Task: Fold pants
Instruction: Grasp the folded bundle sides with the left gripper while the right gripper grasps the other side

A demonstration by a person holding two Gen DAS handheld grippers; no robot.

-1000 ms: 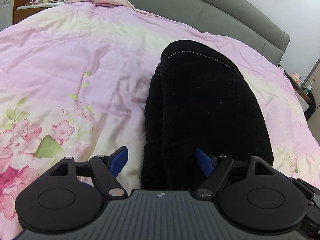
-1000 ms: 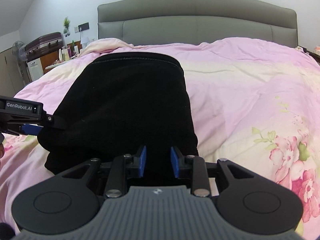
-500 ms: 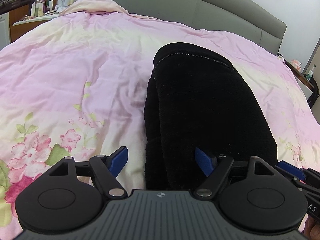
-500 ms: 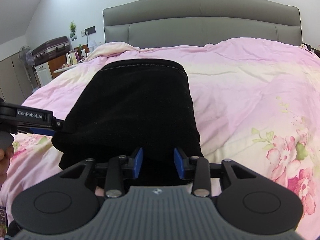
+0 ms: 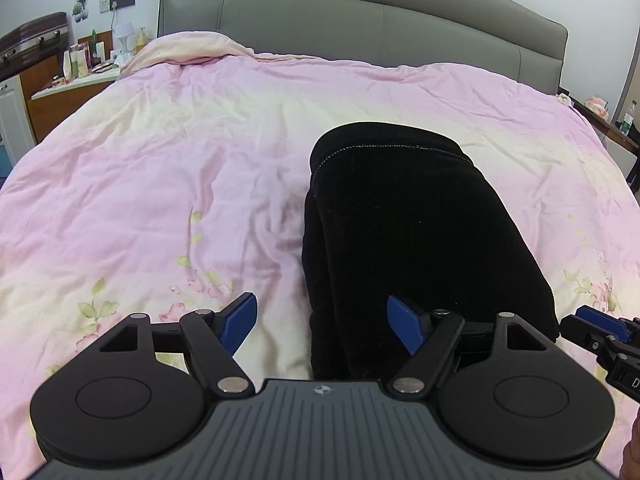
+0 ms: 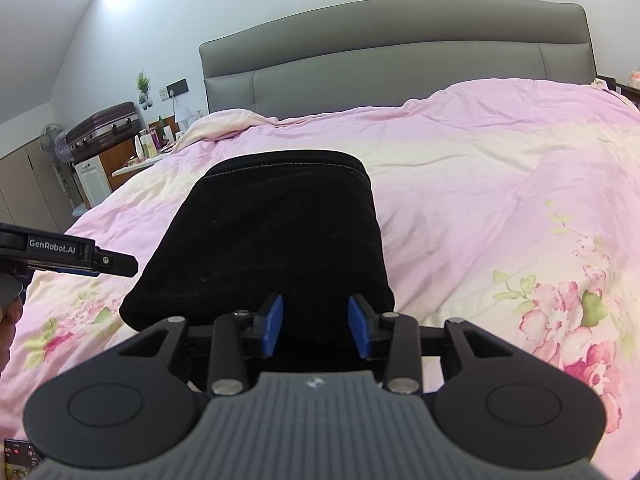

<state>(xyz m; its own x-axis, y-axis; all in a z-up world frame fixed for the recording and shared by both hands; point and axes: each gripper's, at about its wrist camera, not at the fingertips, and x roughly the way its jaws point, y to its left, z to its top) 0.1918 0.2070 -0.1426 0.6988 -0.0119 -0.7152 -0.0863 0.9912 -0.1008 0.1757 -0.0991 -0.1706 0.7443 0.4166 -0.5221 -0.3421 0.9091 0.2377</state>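
Black pants (image 5: pixel 420 240) folded into a compact stack, lying on the bed (image 5: pixel 160 184) over the pink floral duvet, nearer the foot edge than the grey headboard (image 5: pixel 360 20), stitched hem end toward the headboard. Stack sits right of the bed's middle in the left wrist view, left of middle in the right wrist view (image 6: pixel 276 232). Folded layers visible along the stack's left side.

Left gripper (image 5: pixel 322 322) fingers spread wide, nothing pinched; left blue pad (image 5: pixel 240 320) over bare duvet, right blue pad (image 5: pixel 406 324) over the near end of the pants, no pressing seen. Jaws just closing in slightly from wider. Seen from the right wrist view, left gripper (image 6: pixel 116 266) reaches in from the left edge, tip just beside the stack's near left corner, contact not clear.

Right gripper (image 6: pixel 316 330) fingers partly apart, both blue pads (image 6: pixel 274 324) above the near edge of the pants, cloth showing in the gap but not clamped. Jaws just opening. Right gripper tip (image 5: pixel 600 330) also shows at the right edge of the left wrist view, just beside the stack's near right corner.

Part of a hand (image 6: pixel 8 320) at the left edge. Nightstand with bottles (image 5: pixel 80 64) beside the head of the bed, suitcase (image 6: pixel 106 126) past it.
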